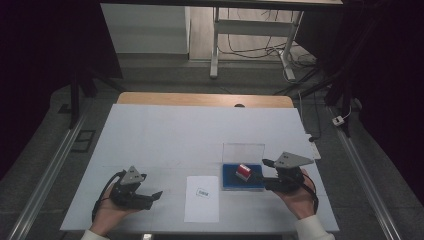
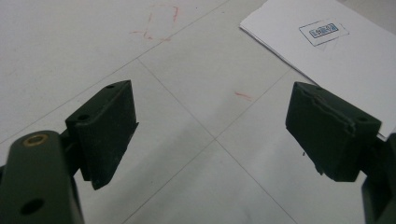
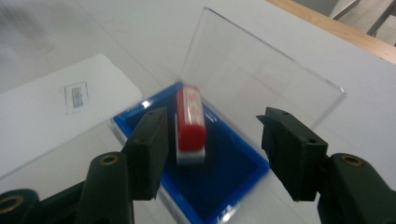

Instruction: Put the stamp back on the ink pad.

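Note:
A red stamp (image 1: pixel 244 172) (image 3: pixel 190 123) with a white base lies on a blue ink pad (image 1: pixel 230 184) (image 3: pixel 229 186), whose clear lid (image 1: pixel 243 152) (image 3: pixel 252 79) stands open behind it. Just right of the pad, my right gripper (image 1: pixel 263 174) (image 3: pixel 212 140) is open; its jaws flank the stamp's near end without pressing on it. A white paper (image 1: pixel 201 205) (image 2: pixel 327 51) (image 3: pixel 56 112) bearing a small stamped print (image 1: pixel 202 192) (image 2: pixel 323 31) (image 3: pixel 76 97) lies left of the pad. My left gripper (image 1: pixel 154 199) (image 2: pixel 212 126) rests open and empty, left of the paper.
A white sheet (image 1: pixel 165 135) covers the table, with a wooden edge (image 1: pixel 205 99) showing at the far side. Faint red marks (image 2: pixel 161 21) stain the surface ahead of my left gripper. Beyond the table stand a desk frame (image 1: pixel 215 45) and floor cables (image 1: pixel 255 50).

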`<state>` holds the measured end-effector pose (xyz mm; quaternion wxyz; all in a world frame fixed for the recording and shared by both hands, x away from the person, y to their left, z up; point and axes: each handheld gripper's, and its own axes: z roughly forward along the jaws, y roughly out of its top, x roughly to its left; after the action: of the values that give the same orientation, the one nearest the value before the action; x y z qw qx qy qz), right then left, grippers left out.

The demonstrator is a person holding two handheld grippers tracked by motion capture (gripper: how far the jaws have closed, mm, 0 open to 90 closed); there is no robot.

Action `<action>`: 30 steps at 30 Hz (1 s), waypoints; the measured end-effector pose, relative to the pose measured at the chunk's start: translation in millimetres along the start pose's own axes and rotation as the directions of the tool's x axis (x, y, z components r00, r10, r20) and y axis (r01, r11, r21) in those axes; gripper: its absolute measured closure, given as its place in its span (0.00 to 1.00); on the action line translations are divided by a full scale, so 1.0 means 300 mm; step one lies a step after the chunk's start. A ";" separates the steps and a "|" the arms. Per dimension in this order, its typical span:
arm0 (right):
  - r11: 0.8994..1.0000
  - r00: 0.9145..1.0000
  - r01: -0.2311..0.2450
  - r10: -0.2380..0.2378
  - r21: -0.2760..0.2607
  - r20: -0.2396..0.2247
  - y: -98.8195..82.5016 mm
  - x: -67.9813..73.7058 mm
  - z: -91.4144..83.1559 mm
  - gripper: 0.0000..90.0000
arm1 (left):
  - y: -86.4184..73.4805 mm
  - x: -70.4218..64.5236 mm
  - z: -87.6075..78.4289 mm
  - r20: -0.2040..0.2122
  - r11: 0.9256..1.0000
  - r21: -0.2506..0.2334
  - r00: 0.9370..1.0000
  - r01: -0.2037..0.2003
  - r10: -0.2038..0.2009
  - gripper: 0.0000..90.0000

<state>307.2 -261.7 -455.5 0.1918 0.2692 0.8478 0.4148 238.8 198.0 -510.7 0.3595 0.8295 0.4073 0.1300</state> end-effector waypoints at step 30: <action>0.998 0.998 -0.054 0.053 0.026 0.043 -0.240 -0.069 -0.095 0.43 | -0.003 -0.004 0.000 -0.011 1.000 -0.008 1.000 0.000 0.000 0.18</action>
<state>286.5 -328.4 -494.9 0.1950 0.3030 0.8415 0.4025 237.5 197.2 -511.3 0.3607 0.8273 0.4086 0.1363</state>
